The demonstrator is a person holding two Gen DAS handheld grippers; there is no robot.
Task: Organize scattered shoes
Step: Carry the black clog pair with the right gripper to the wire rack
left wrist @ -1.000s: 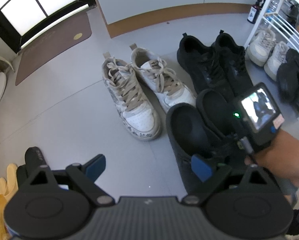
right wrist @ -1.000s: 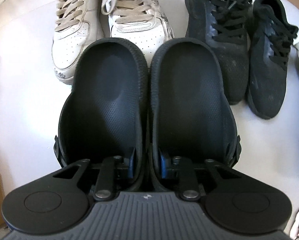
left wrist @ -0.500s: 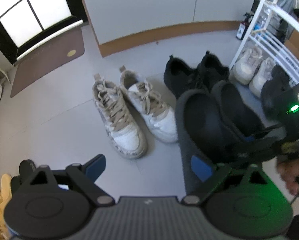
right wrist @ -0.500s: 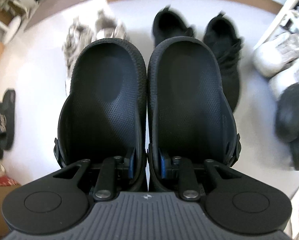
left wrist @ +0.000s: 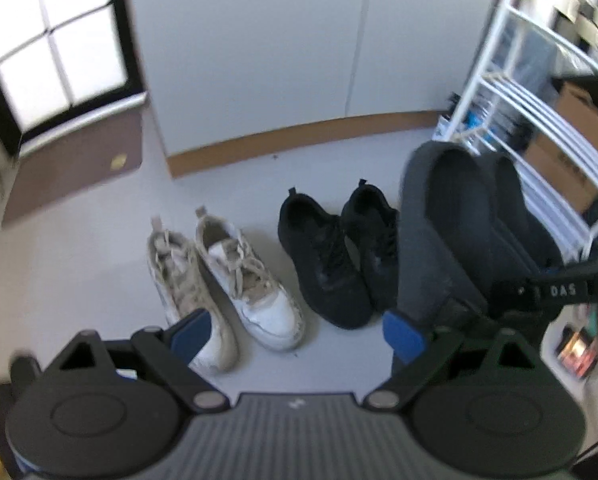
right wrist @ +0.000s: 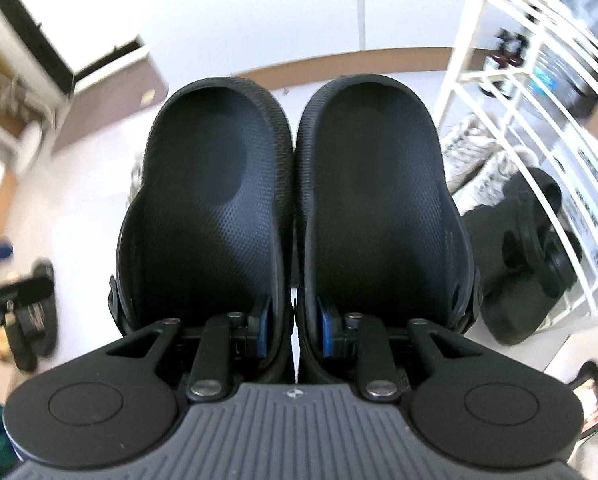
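Note:
My right gripper (right wrist: 293, 330) is shut on a pair of black clogs (right wrist: 291, 200), pinching their two inner walls together, and holds them in the air. The left wrist view shows the same black clogs (left wrist: 455, 232) hanging at the right, in front of the white shoe rack (left wrist: 539, 120). My left gripper (left wrist: 297, 330) is open and holds nothing, above the floor. On the floor below lie a pair of white sneakers (left wrist: 227, 276) and a pair of black sneakers (left wrist: 339, 256), side by side.
The white shoe rack (right wrist: 539, 128) stands at the right, with light sneakers (right wrist: 471, 156) and dark sandals (right wrist: 531, 248) at its bottom level. A brown doormat (left wrist: 71, 164) lies by the door at the left. Black slippers (right wrist: 31, 320) sit on the floor at far left.
The right gripper has lifted the black clogs off the floor and carried them up toward the rack. The left gripper has risen too, so the shoes on the floor look smaller.

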